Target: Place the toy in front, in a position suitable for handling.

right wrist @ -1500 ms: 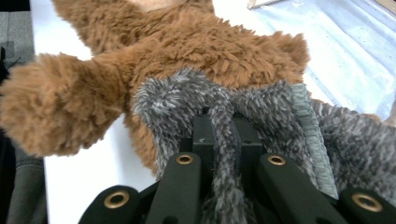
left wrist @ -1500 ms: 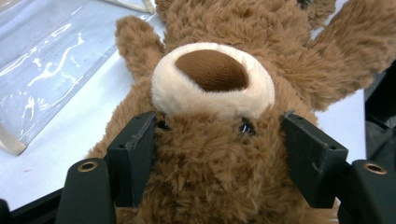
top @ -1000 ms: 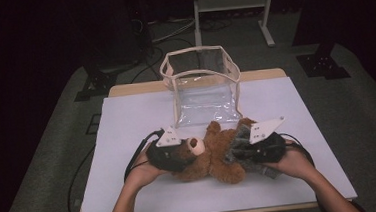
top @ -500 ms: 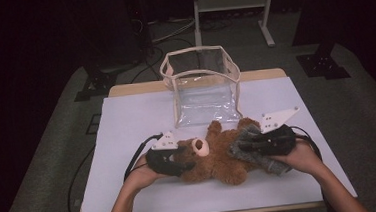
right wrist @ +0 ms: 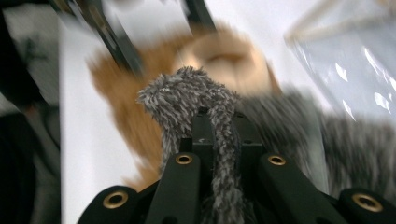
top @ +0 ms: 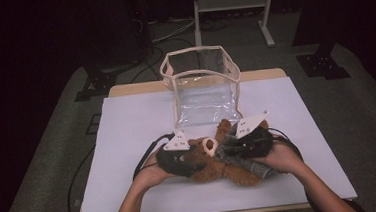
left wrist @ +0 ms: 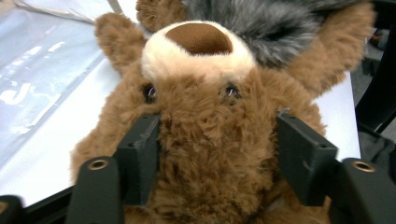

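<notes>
Brown teddy bear [top: 215, 161] lies on the white counter [top: 127, 125], near its front edge, just in front of the clear plastic bag [top: 202, 87] that stands open-topped behind it. A grey fuzzy garment [top: 244, 157] wraps the bear's body.

Risks, as judged:
- Plush compresses; the left gripper [left wrist: 215, 154] holds only fur and stuffing, so the head could slide out on a lift.
- The right gripper [right wrist: 219, 140] pinches a thin tuft of grey fabric; a pull may stretch or peel the garment off instead of moving the bear.
- The bag looks floppy; a nudge from bear or gripper could tip or collapse it.

Jaws:
- Left: set wide, pressed against both sides of the bear's head, gripping it.
- Right: nearly closed, clamped on the grey strand. That view is motion-blurred.
</notes>
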